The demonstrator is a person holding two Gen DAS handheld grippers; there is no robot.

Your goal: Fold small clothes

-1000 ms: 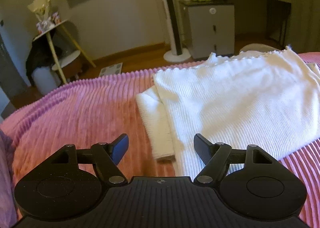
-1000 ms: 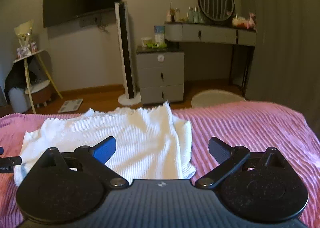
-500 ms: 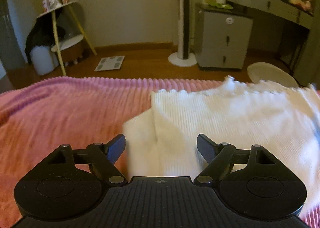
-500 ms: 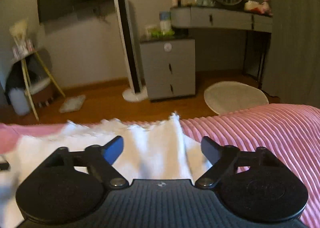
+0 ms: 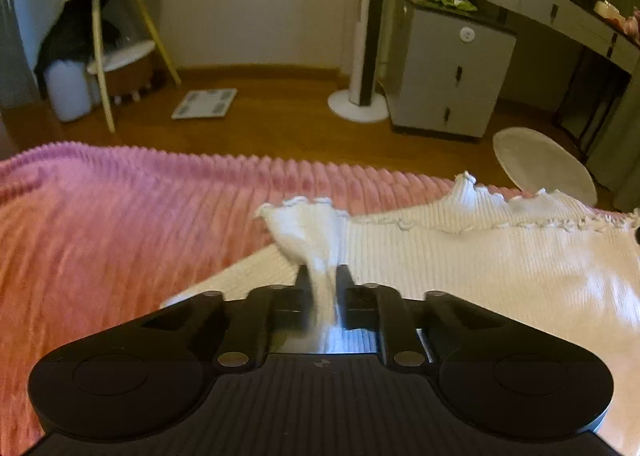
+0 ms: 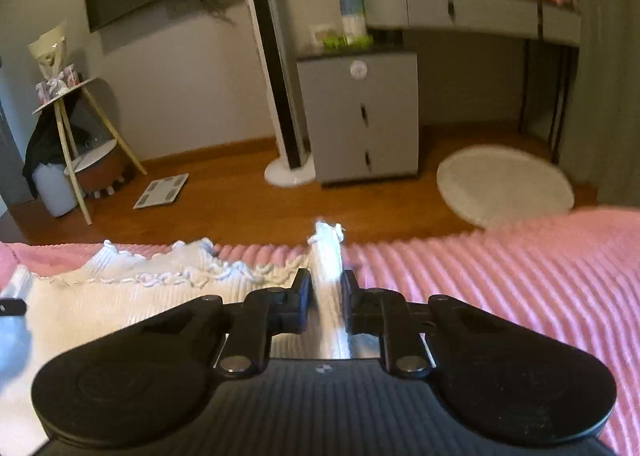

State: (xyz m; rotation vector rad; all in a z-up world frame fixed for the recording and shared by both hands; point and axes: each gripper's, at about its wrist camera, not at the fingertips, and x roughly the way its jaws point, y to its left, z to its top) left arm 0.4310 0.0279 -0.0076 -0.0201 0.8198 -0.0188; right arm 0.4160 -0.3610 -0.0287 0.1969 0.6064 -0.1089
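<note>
Both my left hand-held gripper [image 5: 324, 280] and right hand-held gripper [image 6: 326, 288], open a moment ago, now pinch the white top's [image 5: 480, 256] far corners, ready to fold.

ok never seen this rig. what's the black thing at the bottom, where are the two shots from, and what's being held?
No robot here: a person holds a hand-held two-finger gripper in each hand, each with a fisheye camera looking along its fingers. The black shape is the gripper body. One picture is from the left gripper, the other from the right gripper. A white ribbed top lies on a pink blanket on a bed. Both grippers are shut, each pinching a bunch of the top's fabric at opposite sides.
</note>
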